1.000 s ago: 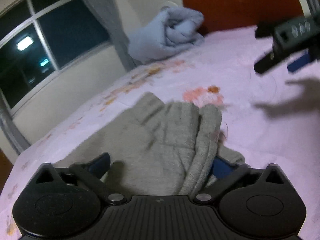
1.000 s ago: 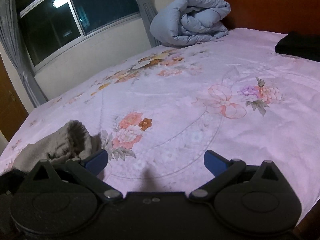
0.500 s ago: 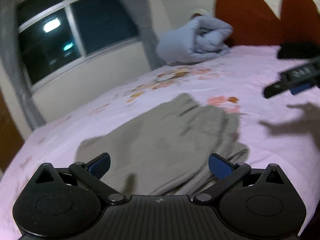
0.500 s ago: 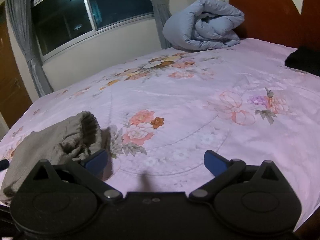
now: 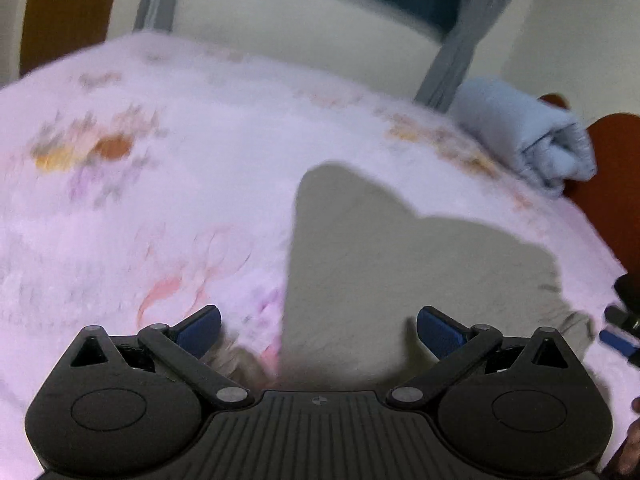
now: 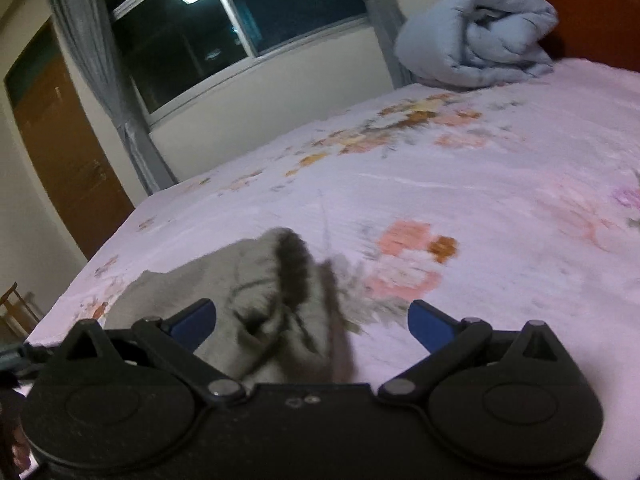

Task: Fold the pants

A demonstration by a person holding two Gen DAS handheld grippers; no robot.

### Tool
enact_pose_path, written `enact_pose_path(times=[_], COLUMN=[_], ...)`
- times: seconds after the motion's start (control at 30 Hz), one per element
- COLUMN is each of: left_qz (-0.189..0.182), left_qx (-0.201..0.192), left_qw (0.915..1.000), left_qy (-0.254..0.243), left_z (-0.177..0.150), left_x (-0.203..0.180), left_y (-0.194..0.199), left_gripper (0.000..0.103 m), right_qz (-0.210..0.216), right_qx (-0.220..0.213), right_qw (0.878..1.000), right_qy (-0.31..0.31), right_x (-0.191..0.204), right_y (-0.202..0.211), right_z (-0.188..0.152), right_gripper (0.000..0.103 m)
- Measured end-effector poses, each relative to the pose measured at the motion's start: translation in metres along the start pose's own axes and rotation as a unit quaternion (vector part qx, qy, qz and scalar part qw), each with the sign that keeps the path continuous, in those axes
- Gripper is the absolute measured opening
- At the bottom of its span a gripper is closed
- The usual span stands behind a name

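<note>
The grey pants lie bunched on the pink flowered bedsheet. In the left wrist view they spread from between my fingers up to the right. My left gripper is open and empty just above their near edge. In the right wrist view the pants lie rumpled, their gathered waistband uppermost, between and just ahead of my fingers. My right gripper is open and empty over them. Its blue tip shows at the right edge of the left wrist view.
A rolled light-blue duvet lies at the head of the bed by the brown headboard. A window with grey curtains and a wooden door are beyond the bed's far side.
The left gripper let go of the pants, opened, then swung left and lower over them. The right gripper moved left, so the pants now lie between its fingers.
</note>
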State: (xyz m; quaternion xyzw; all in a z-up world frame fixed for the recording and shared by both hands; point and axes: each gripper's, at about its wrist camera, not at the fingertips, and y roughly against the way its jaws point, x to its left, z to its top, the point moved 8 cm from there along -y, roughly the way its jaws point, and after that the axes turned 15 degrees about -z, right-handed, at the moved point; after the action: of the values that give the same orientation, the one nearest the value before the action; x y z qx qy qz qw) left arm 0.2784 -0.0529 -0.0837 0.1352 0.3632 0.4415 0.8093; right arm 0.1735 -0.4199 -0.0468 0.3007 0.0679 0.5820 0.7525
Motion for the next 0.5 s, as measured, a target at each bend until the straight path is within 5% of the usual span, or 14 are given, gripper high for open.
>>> enact_pose_path(times=[0.1, 0.17, 0.23, 0.4, 0.5], left_qz=[-0.015, -0.023, -0.030, -0.091, -0.141], left_qx=[0.004, 0.000, 0.000, -0.024, -0.021], left_qw=[0.9993, 0.9992, 0.9988, 0.9922, 0.9812], left_qy=[0.034, 0.034, 0.038, 0.082, 0.131], left_z=[-0.015, -0.019, -0.017, -0.001, 0.005], left_x=[0.014, 0.019, 0.022, 0.024, 0.028], left_y=[-0.009, -0.009, -0.010, -0.005, -0.020], left_gripper=[0.103, 0.103, 0.103, 0.103, 0.103], right_qz=[0.000, -0.054, -0.060, 0.005, 0.073], right_qx=[0.016, 0.073, 0.101, 0.074, 0.129], right_qw=[1.000, 0.995, 0.993, 0.994, 0.979], right_qy=[0.025, 0.050, 0.002, -0.075, -0.142], right_x=[0.016, 0.009, -0.020, -0.035, -0.034], right_y=[-0.018, -0.041, -0.052, -0.028, -0.041], right_z=[-0.003, -0.019, -0.032, -0.023, -0.027], right_gripper=[0.097, 0.096, 0.096, 0.095, 0.093])
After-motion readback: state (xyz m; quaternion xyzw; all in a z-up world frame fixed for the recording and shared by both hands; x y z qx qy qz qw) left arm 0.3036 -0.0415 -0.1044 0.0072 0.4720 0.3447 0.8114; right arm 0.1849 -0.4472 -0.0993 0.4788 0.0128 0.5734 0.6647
